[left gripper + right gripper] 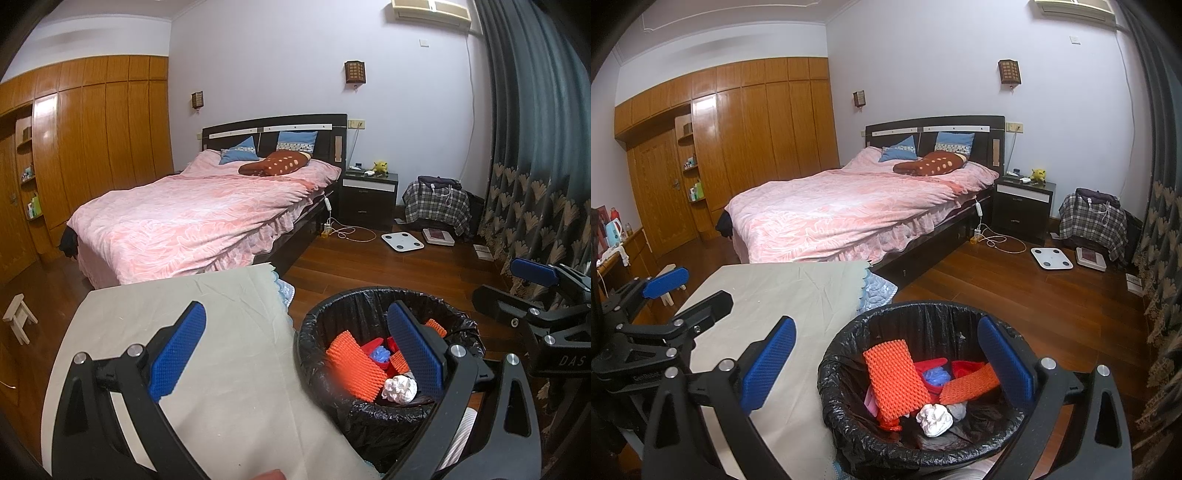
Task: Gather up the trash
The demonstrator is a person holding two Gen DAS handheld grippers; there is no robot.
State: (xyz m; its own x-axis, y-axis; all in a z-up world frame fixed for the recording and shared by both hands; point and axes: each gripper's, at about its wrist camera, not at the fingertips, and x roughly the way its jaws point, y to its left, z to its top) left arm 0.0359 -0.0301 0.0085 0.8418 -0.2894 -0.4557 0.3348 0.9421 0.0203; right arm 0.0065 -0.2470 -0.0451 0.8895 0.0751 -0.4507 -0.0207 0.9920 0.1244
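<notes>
A black-lined trash bin stands on the floor beside a table covered with a beige cloth. In the bin lie orange foam netting, red and blue scraps and a crumpled white tissue. My left gripper is open and empty, straddling the table edge and the bin. My right gripper is open and empty above the bin. Each gripper shows in the other's view: the right one and the left one.
A bed with a pink cover stands behind the table. A nightstand, a draped plaid chair, two floor scales and cables lie at the right. A wardrobe lines the left wall. A small wooden stool stands on the floor.
</notes>
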